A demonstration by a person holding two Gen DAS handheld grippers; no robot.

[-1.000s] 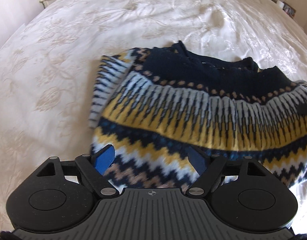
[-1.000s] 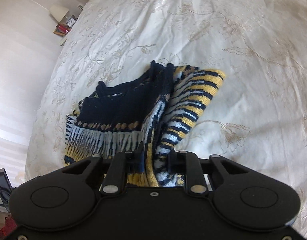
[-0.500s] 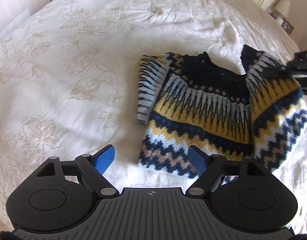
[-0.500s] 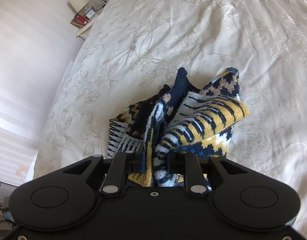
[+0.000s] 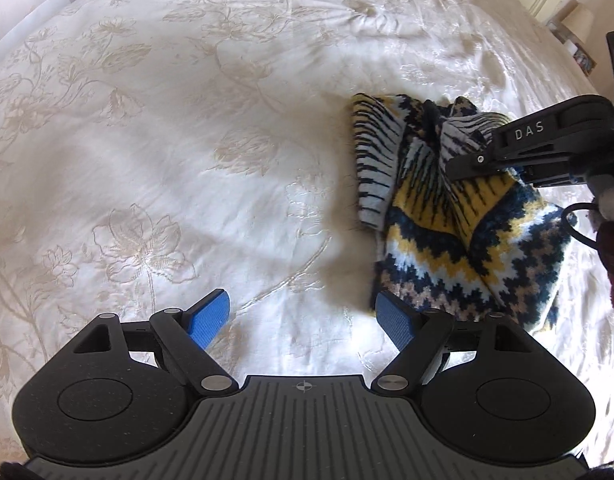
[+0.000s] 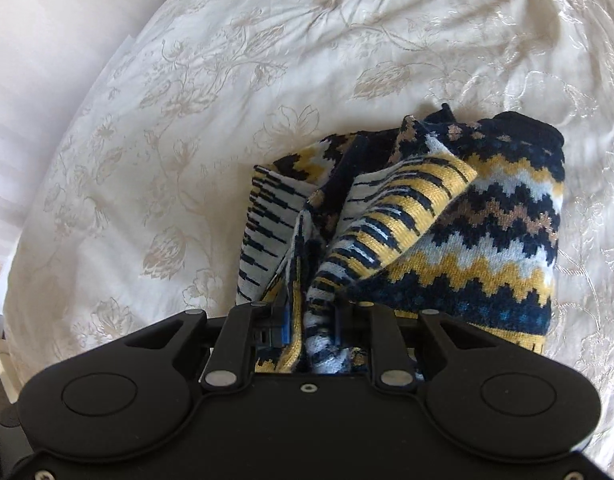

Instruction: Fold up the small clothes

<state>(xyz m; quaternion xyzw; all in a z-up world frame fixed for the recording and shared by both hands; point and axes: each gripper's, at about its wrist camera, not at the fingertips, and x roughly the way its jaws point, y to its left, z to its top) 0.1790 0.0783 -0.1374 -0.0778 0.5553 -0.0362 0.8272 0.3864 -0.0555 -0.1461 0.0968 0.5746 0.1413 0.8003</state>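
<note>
Patterned knit sweater (image 5: 463, 216): navy, yellow and white, lying bunched on the cream floral bedspread (image 5: 187, 140). Right gripper (image 6: 309, 320): jaws narrow, clamped on a gathered fold of it. Left gripper (image 5: 303, 316): jaws wide, empty, over bare bedspread beside the hem.

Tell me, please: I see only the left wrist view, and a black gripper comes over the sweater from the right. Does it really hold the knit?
Observer: Yes. In the right wrist view the right gripper is shut on a bunched fold of the sweater.
Operator: Is the fold lifted?
Observer: Yes, a striped yellow flap stands up above the rest.
Operator: And beyond the sweater?
Observer: Only bare floral bedspread there.
</note>
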